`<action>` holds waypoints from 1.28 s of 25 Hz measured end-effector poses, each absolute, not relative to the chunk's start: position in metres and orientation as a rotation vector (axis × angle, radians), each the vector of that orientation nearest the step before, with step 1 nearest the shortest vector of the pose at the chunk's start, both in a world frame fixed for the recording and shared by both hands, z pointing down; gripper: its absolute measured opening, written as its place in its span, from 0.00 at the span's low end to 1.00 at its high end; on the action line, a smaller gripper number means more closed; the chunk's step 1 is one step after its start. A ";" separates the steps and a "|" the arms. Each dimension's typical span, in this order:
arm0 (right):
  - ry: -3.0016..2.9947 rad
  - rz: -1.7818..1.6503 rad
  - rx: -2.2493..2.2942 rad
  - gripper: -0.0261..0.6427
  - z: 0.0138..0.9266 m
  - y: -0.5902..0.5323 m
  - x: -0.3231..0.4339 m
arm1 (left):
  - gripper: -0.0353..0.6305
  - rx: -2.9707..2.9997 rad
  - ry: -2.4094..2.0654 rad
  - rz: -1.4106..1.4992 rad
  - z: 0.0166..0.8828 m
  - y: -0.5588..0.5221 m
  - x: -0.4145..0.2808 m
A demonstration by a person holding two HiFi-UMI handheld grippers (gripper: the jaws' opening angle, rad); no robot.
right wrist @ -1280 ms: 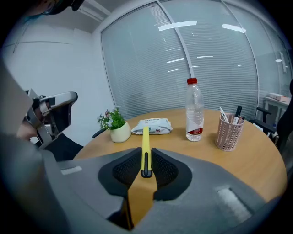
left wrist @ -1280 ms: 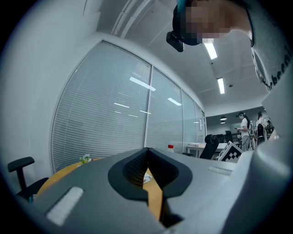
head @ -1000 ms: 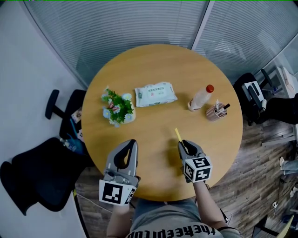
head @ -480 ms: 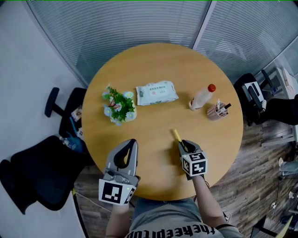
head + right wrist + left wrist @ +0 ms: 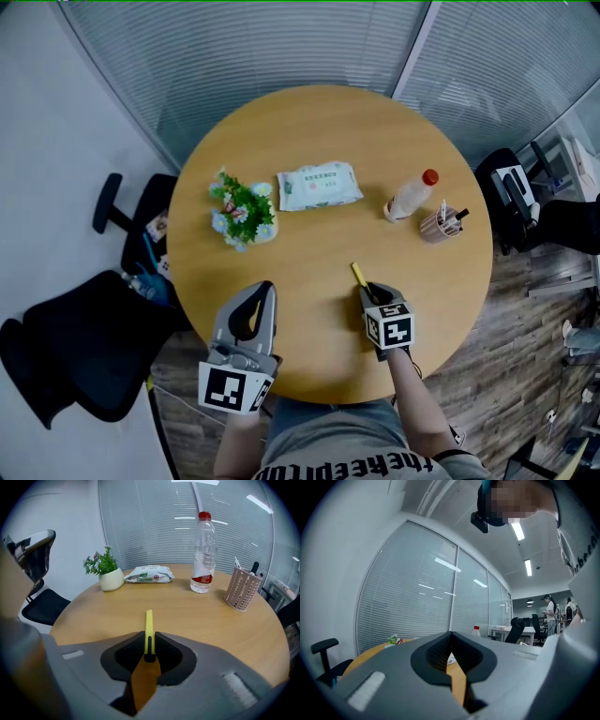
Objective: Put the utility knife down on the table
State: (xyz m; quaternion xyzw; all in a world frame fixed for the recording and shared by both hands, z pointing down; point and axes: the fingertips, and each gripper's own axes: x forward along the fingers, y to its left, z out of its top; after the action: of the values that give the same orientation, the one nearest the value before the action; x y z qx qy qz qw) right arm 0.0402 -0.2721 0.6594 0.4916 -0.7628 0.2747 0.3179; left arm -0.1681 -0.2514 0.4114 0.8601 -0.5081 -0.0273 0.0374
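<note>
Down at the bottom left of the head view, the left hand-held gripper sits low over the near edge of the table. Its own view shows the jaws pressed together with nothing between them, and it hasn't budged in the last second.

Just right of it, at lower centre, is where the action is. The right hand-held gripper is pinching the yellow utility knife, whose rear end is clamped between the pads. The rest of the knife pokes forward over bare wood, towards the middle of the frame. Compared with a second ago, this gripper's marker cube has crept slightly up the frame and tucked in closer, while the knife's tip has hardly moved. That reads as the gripper settling down towards the tabletop. Whether the knife touches the wood yet, I can't tell. The jaws haven't let go, so the set-down isn't done; easing it flat and letting go is what's left.

Further up the frame, well apart from the knife, are a potted plant at left, a wipes pack at centre, and a bottle and pen cup at right.
</note>
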 end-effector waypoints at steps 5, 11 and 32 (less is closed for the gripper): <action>-1.985 0.713 1.277 0.14 0.665 -0.271 0.040 | 0.07 2.641 -1.553 -0.079 0.412 -0.252 -0.167; -1.978 0.701 1.278 0.14 0.666 -0.271 0.041 | 0.07 2.644 -1.552 -0.072 0.413 -0.250 -0.166; -2.276 0.593 1.393 0.04 0.582 -0.255 0.037 | 0.07 2.680 -1.553 -0.081 0.397 -0.233 -0.147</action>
State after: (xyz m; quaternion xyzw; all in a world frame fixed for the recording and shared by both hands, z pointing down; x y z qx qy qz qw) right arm 0.0367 -0.2551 0.5817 0.4989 -0.8155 0.2125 0.2025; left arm -0.1473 -0.2328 0.3969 0.8647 -0.5011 -0.0261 0.0215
